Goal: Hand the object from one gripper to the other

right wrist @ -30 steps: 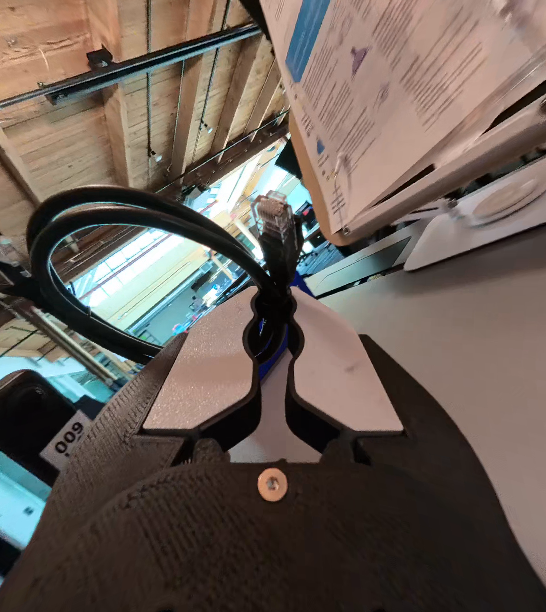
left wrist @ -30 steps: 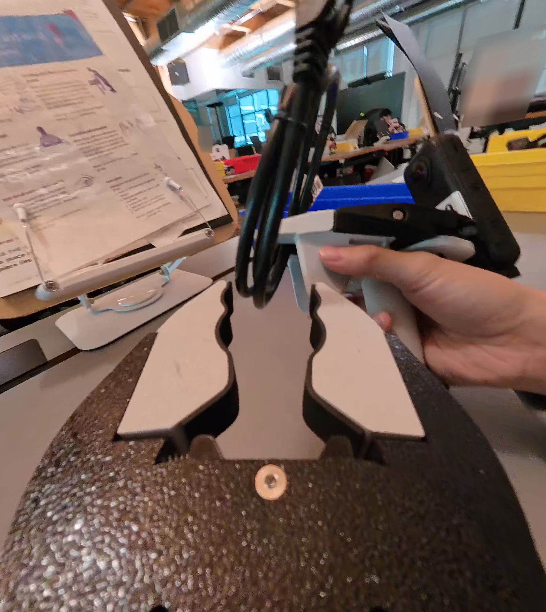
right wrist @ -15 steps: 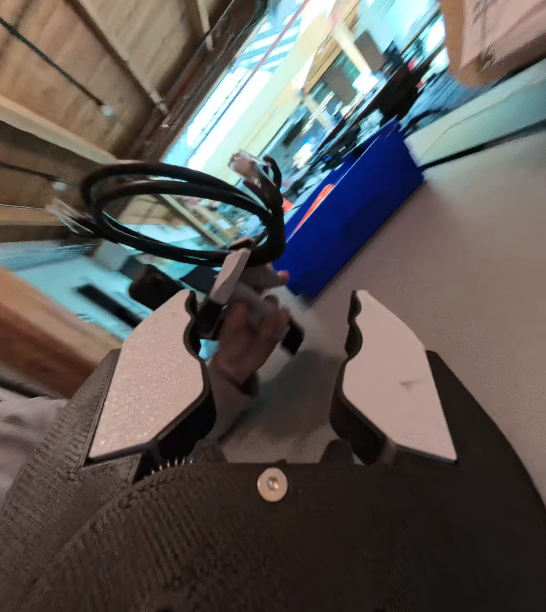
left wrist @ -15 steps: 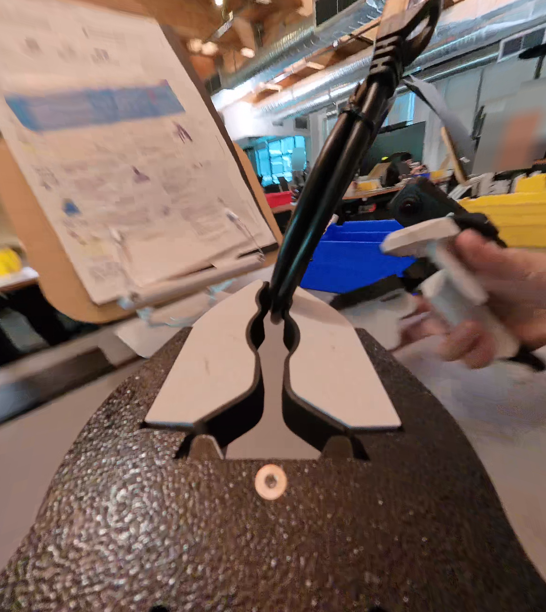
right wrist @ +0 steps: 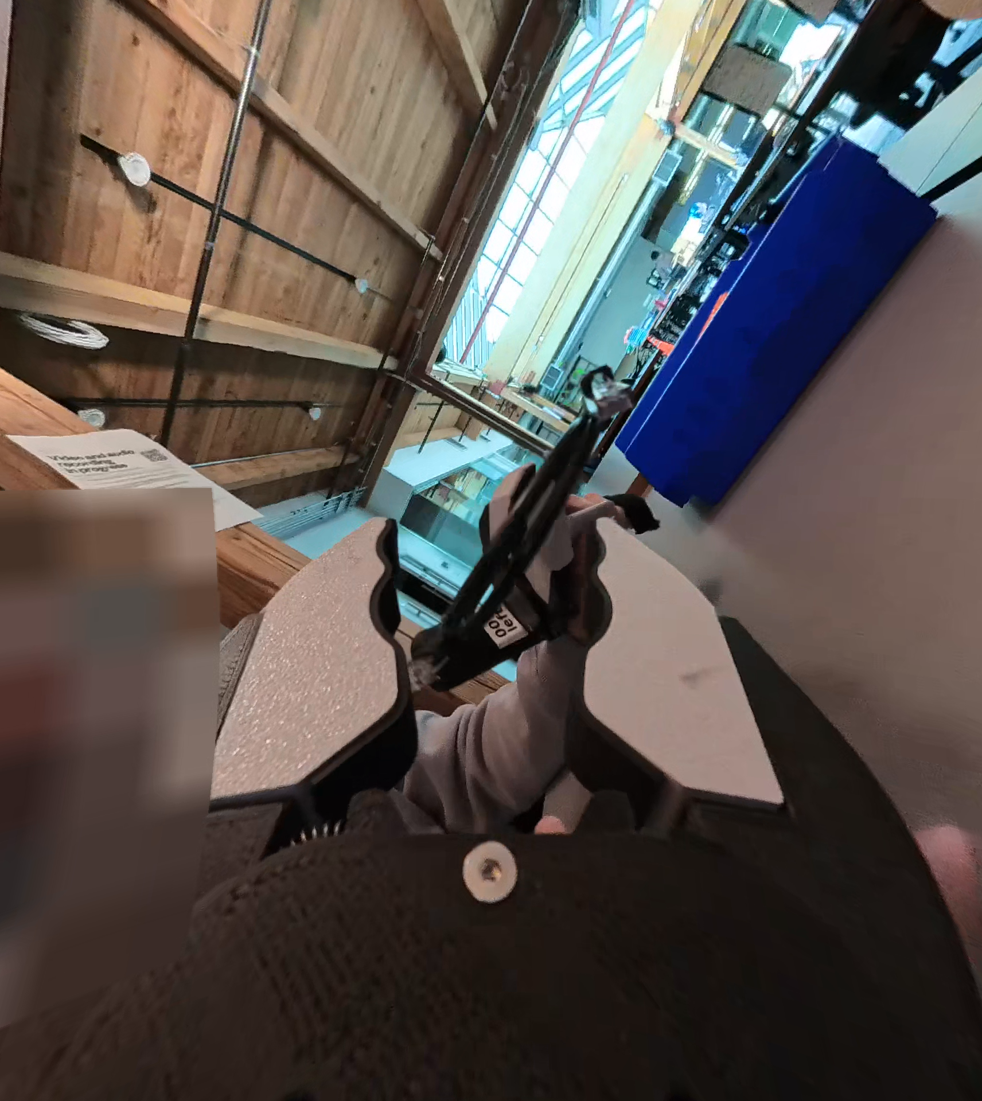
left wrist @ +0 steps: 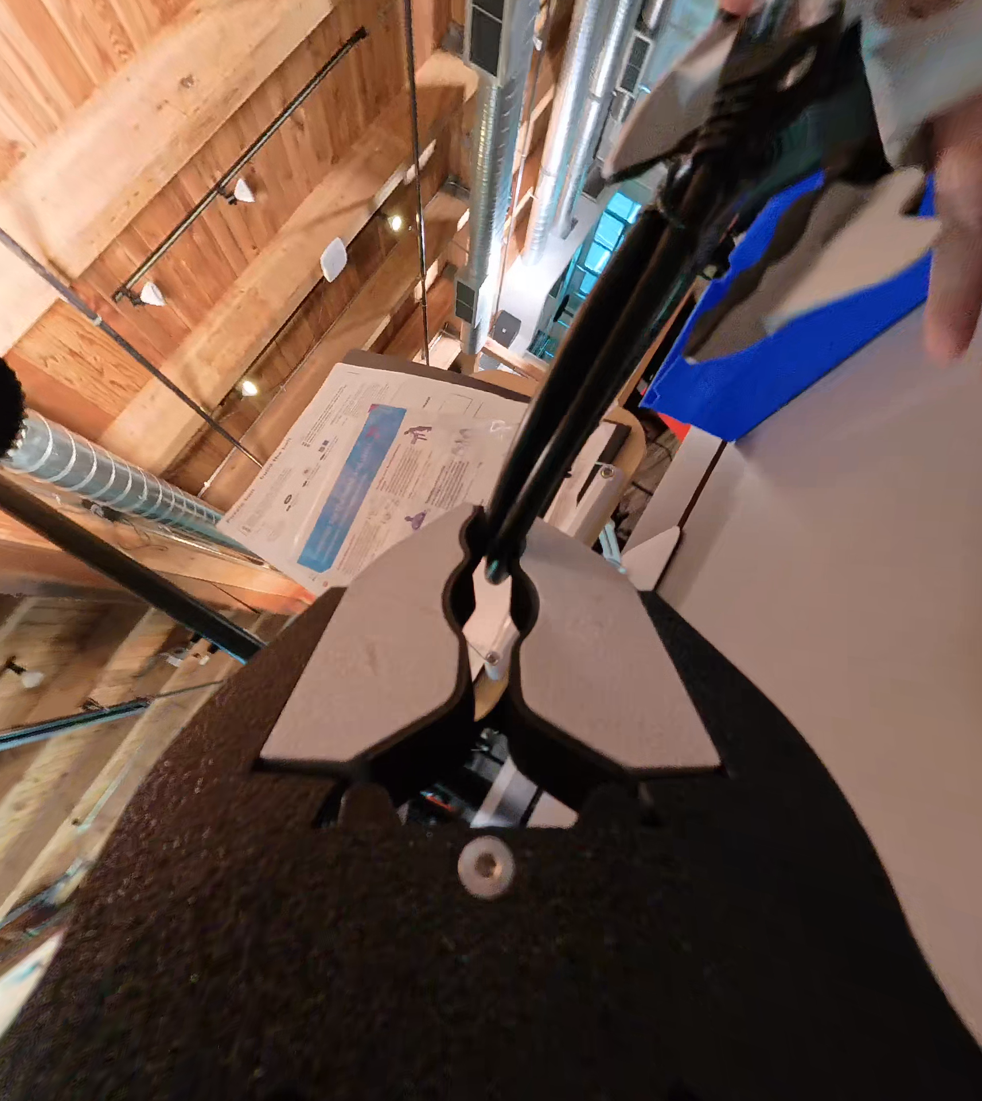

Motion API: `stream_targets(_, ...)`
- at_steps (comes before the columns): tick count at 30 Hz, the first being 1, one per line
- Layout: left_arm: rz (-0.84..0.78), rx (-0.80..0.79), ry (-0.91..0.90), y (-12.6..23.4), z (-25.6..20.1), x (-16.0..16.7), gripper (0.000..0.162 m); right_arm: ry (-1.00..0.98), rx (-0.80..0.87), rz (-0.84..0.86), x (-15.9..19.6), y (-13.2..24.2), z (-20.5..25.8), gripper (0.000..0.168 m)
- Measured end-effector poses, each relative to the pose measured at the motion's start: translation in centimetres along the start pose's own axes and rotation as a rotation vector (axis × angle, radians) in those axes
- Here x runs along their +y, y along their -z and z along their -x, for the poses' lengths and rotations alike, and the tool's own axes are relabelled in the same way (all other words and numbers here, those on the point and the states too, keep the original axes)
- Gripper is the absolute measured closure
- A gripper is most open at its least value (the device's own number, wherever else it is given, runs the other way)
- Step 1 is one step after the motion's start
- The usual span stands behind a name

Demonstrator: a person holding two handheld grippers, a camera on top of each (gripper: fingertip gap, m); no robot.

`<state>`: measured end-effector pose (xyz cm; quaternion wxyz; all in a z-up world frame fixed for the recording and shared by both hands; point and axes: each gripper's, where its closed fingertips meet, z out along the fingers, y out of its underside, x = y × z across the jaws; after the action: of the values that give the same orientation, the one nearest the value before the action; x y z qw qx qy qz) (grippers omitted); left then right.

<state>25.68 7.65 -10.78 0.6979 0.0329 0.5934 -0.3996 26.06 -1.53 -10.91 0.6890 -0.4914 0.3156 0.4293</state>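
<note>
Left wrist view: wooden ceiling with track lights (left wrist: 149, 292) fills the left side, and a ribbed metal duct (left wrist: 113, 476) runs below it. A printed sheet on a stand (left wrist: 381, 470) shows behind the finger tips. The left gripper (left wrist: 491, 563) is clenched on the black cable (left wrist: 584, 369): the coiled strands are pinched at the very tips of its grey fingers (left wrist: 381, 649), and the cable runs up and to the right, away from the tips. At the upper right the right gripper (left wrist: 774, 196) appears blurred, held in a hand (left wrist: 977, 196); its fingers stand apart. Whether the cable's far end touches it cannot be told. A blue bin (left wrist: 774, 363) sits at the far edge of the grey desk (left wrist: 864, 596).

Right wrist view: a mosaic patch covers the left side, with a paper notice (right wrist: 119, 470) above it against the wood. The right gripper (right wrist: 497, 563) is released; its two grey fingers (right wrist: 322, 673) are spread wide with nothing between them. Beyond the gap, the left gripper (right wrist: 521, 524) holds the cable (right wrist: 512, 554), which slants up to a clear plug (right wrist: 605, 396), clear of the desk. A grey sleeve (right wrist: 488, 750) shows below it. The blue bin (right wrist: 774, 345) stands at the desk's (right wrist: 894, 536) far edge, right.
</note>
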Motion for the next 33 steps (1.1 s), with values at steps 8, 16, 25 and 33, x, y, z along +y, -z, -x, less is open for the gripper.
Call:
stream_targets(8,-0.016,0.004,-0.262,-0.6,-1.8,-1.3,0.156,-0.013,0.118,0.158,2.9,-1.0,-2.4,0.152)
stream_targets(16,0.041,0.020,-0.187,-0.6,-1.9,0.2,0.144,0.138,0.274,0.158,2.6,-0.7,-4.3,0.166)
stream_targets(25,0.046,0.339,0.661,-0.2,-3.8,0.2,0.099,0.809,0.405,0.001,-2.2,1.0,-0.5,0.165)
stream_targets(33,-0.132,0.770,1.353,1.3,-5.2,-4.3,0.128,1.275,0.343,0.109,2.0,-1.4,1.4,0.166)
